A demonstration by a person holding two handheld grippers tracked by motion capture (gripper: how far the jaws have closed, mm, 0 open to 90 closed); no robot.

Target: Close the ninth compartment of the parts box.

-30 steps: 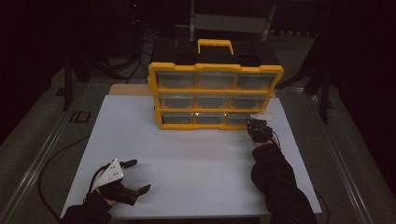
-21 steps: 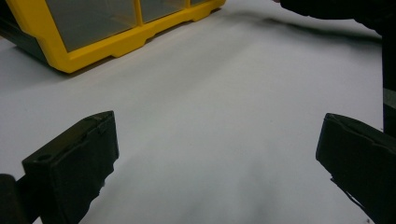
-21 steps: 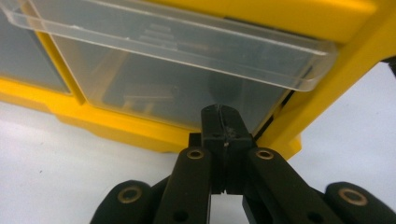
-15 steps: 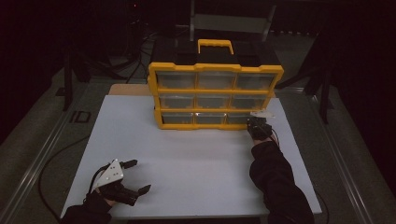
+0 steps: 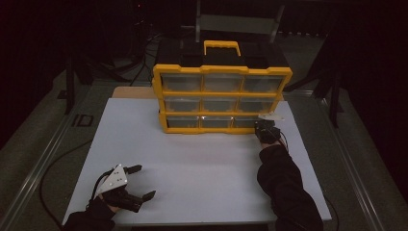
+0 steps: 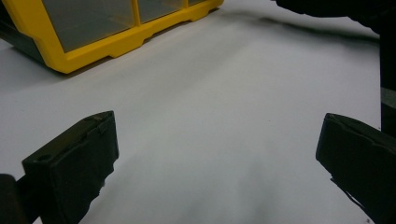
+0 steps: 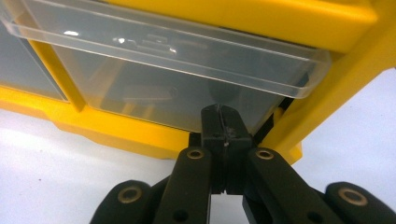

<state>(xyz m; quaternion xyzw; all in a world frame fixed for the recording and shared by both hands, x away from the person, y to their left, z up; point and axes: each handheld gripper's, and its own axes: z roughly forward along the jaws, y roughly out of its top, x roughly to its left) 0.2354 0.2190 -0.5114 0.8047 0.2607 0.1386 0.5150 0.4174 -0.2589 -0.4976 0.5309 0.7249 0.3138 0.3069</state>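
- Organiser cabinet (image 5: 222,98): one, yellow frame with a black top and a yellow carry handle (image 5: 222,46); stands at the far middle of the counter (image 5: 202,159), its long axis running 9 to 3 o'clock.
- Drawers: nine counted, clear plastic, in three rows of three. All look pushed in, apart from the one below.
- Bottom-right drawer (image 7: 187,88): the thing in hand. It sits at the cabinet's 4 o'clock corner, its lip (image 7: 168,49) standing slightly proud of the frame. Contents are too blurred to name.
- Right gripper (image 7: 225,126): one, jaws pressed together, tips up against the drawer's clear front just under the lip. Whether a pull tab is pinched between them I cannot tell. The drawer lies dead ahead, at 12 o'clock from the jaws; in the high view this gripper (image 5: 266,131) meets the cabinet's lower right corner.
- Left gripper (image 5: 131,187): one, jaws spread wide with nothing between them, resting at the counter's 7 o'clock corner, well apart from the cabinet.
- Nearer hand: the right, by far.
- Judged next move: a straight pull toward 6 o'clock, along the drawer's slide axis, crosswise to the cabinet's length.
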